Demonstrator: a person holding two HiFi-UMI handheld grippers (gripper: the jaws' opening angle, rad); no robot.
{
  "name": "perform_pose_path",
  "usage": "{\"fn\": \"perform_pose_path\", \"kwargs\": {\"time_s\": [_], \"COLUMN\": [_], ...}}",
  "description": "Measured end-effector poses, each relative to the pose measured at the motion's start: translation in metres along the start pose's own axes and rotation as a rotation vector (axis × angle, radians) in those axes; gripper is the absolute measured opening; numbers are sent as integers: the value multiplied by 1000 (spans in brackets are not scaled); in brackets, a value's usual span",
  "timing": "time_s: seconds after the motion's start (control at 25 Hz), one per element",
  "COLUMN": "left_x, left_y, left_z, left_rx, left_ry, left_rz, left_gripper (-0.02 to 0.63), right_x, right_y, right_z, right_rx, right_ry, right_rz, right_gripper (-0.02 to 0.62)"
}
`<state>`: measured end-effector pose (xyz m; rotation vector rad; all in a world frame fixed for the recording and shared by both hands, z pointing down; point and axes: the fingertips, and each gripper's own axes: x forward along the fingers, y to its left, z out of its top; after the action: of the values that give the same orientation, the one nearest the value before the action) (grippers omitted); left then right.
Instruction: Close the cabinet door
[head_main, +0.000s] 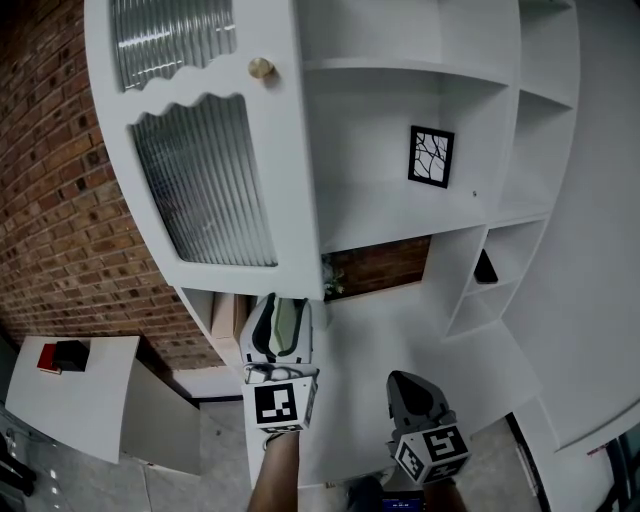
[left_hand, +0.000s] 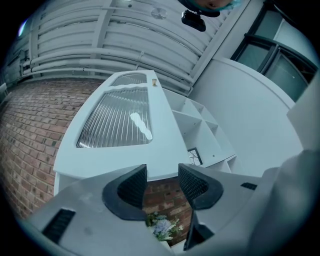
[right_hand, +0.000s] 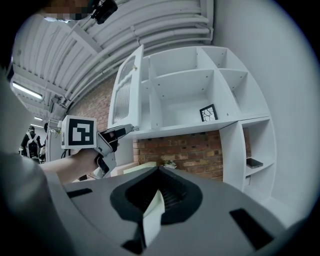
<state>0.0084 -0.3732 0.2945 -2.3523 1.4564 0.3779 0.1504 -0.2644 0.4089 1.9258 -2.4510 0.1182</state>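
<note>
Approach stage: left gripper (head_main: 279, 312), jaws released and empty, sits just under the open cabinet door (head_main: 205, 170); right gripper (head_main: 412, 388) clenched, lower; next, judged, push the door shut.

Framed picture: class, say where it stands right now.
In the head view, the framed picture stands right of centre on a white shelf, right of the open door, above the brick wall.

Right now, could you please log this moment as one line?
cabinet door: open | left claw: open, near door's lower edge | right claw: shut
</note>
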Motion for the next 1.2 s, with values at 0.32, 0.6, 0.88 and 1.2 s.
{"fn": "perform_pose_path", "kwargs": {"time_s": [0.32, 0.6, 0.88, 1.2], "left_x": [10, 21, 27, 36], "left_y": [7, 13, 20, 28], "left_z": [-4, -9, -15, -20], "left_rx": [5, 11, 33, 65], "left_ry": [-2, -8, -16, -15], "left_rz": [22, 42, 66, 102], "left_gripper": [163, 132, 100, 63], "right_x": [4, 9, 9, 13], "right_y": [-8, -18, -28, -35], "right_z": [-2, -8, -13, -14], "right_rx": [11, 22, 31, 29], "right_ry": [6, 21, 22, 31], "right_rz": [-8, -15, -35, -38], "right_gripper": [6, 6, 6, 6]}}
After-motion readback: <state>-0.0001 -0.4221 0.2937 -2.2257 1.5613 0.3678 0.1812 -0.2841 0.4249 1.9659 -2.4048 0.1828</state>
